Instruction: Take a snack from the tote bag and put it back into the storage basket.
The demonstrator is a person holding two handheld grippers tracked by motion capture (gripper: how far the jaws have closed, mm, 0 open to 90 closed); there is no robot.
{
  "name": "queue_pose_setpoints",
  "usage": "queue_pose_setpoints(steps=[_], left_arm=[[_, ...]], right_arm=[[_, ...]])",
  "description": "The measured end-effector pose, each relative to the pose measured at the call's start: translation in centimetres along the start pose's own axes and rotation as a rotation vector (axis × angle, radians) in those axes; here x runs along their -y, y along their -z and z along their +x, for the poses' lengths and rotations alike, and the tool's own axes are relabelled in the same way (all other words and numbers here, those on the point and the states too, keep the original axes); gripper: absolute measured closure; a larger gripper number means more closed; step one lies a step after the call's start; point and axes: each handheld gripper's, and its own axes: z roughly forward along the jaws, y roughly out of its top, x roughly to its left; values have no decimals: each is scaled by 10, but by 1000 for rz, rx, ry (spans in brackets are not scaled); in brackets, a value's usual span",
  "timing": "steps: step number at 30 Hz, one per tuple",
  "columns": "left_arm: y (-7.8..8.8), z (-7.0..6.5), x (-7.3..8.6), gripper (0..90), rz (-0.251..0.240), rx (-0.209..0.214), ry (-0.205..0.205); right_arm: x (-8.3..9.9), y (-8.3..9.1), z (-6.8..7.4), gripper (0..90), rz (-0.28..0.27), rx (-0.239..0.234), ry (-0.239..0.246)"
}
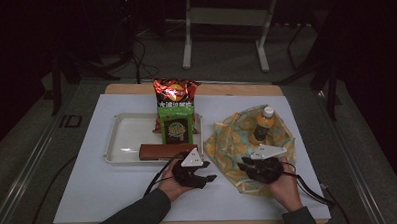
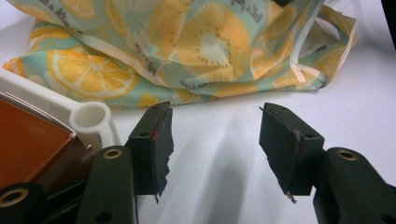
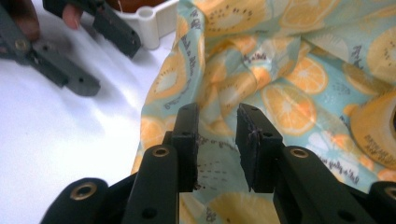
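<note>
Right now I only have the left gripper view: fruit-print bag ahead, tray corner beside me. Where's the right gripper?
Observer: The right gripper is at the bag's near edge, jaws narrowly apart over the cloth.
Operator: Anything on the bag?
Observer: A bottle with a white cap stands upright at its far side.
Operator: What's in the tray?
Observer: A snack bag, its top past the far rim.

High view looks down the table; both gripper views sit close, sharing the fruit-print bag point(image 1: 237, 140).
</note>
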Motion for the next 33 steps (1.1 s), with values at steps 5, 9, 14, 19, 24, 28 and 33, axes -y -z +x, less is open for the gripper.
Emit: queue_pose_setpoints(steps=[5,9,14,19,24,28,33], left_arm=[[1,0,0,438,-9,-3,6],[3,-1,-2,440,-24,-3,12],[5,-2,-4,442,-33,-6,17],[9,-6,-12,449,-45,-28,19],[7,-11,-22,453,-33,-49,5],[5,-10,-32,455,-38,-70,8],[5,-5,-47,447,-61,-75,21]], right_arm=[[11,0,3,697,2,8,-4],[17,4,3,697,3,13,-17],[27,-2,1,696,20,11,-27],[30,-8,0,692,17,10,-43],[33,-12,-2,680,13,11,-46],[37,-14,-3,672,11,2,-54],[39,-15,-3,667,9,4,-59]])
